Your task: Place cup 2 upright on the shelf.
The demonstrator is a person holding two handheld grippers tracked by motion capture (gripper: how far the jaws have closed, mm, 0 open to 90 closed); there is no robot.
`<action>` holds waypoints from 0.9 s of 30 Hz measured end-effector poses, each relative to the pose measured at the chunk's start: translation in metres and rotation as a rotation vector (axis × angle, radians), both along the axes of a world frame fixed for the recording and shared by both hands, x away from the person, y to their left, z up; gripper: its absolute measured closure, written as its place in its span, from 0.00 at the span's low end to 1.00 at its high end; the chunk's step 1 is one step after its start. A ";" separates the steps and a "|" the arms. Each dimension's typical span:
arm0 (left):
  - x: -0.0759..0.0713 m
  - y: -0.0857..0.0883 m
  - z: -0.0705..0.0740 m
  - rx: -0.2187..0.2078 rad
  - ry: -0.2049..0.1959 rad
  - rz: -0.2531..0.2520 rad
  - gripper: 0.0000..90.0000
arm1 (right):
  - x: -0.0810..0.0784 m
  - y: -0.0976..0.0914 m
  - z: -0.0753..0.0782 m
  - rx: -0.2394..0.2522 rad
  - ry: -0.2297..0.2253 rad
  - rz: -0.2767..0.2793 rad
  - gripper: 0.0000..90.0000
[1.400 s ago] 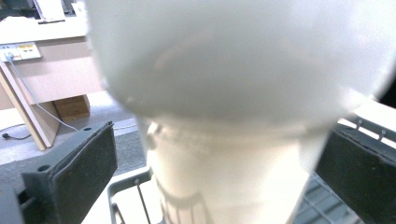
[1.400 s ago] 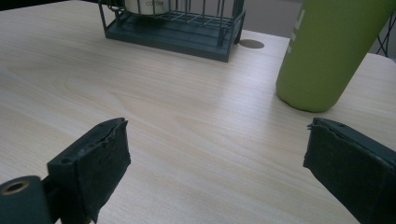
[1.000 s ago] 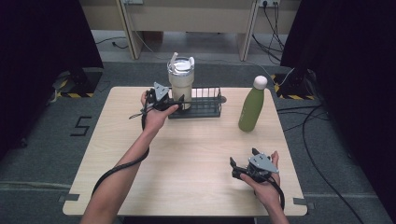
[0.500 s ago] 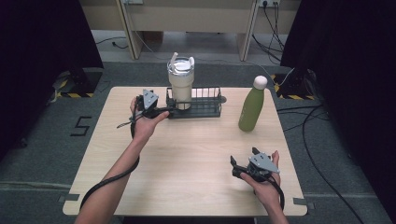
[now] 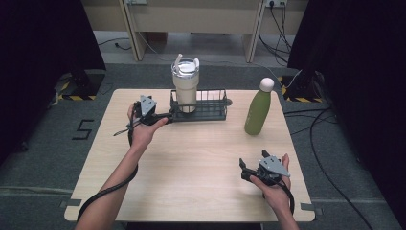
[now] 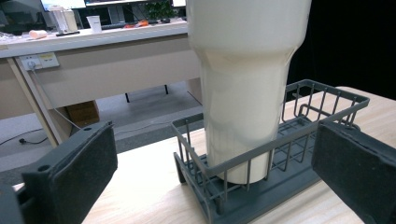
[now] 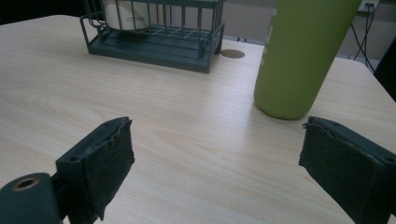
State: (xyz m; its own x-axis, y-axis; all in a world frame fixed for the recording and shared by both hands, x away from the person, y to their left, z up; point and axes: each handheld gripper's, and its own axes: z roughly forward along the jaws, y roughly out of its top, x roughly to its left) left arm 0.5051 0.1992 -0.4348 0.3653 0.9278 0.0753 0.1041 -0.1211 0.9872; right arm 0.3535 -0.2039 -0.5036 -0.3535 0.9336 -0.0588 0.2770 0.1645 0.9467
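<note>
Left gripper (image 5: 165, 116) spread, now drawn back off the tumbler (image 5: 185, 86) to the rack's (image 5: 216, 111) left end; tumbler stands free in the rack; we judge placement done; right gripper (image 5: 243, 168) spread, idle.

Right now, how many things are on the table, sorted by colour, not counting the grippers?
Cream: 1, tumbler
Green: 1, bottle
Grey: 1, rack
Total: 3
</note>
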 end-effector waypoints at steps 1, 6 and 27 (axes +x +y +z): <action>-0.002 0.002 0.000 -0.002 -0.002 0.002 0.00 | 0.000 -0.001 0.000 -0.002 -0.001 -0.002 0.11; -0.013 0.012 -0.001 0.001 -0.002 0.011 0.00 | -0.003 -0.001 0.003 -0.003 -0.009 -0.014 0.10; -0.058 0.051 -0.030 -0.047 0.032 0.037 0.00 | 0.012 -0.023 0.028 -0.010 -0.079 -0.132 0.04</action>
State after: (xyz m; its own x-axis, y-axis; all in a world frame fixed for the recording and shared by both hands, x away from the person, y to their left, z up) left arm 0.4467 0.2504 -0.4646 0.3320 0.9431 0.0203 0.1397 -0.0705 0.9877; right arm 0.3654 -0.2265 -0.4759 -0.2213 0.9709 -0.0916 0.2211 0.1415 0.9649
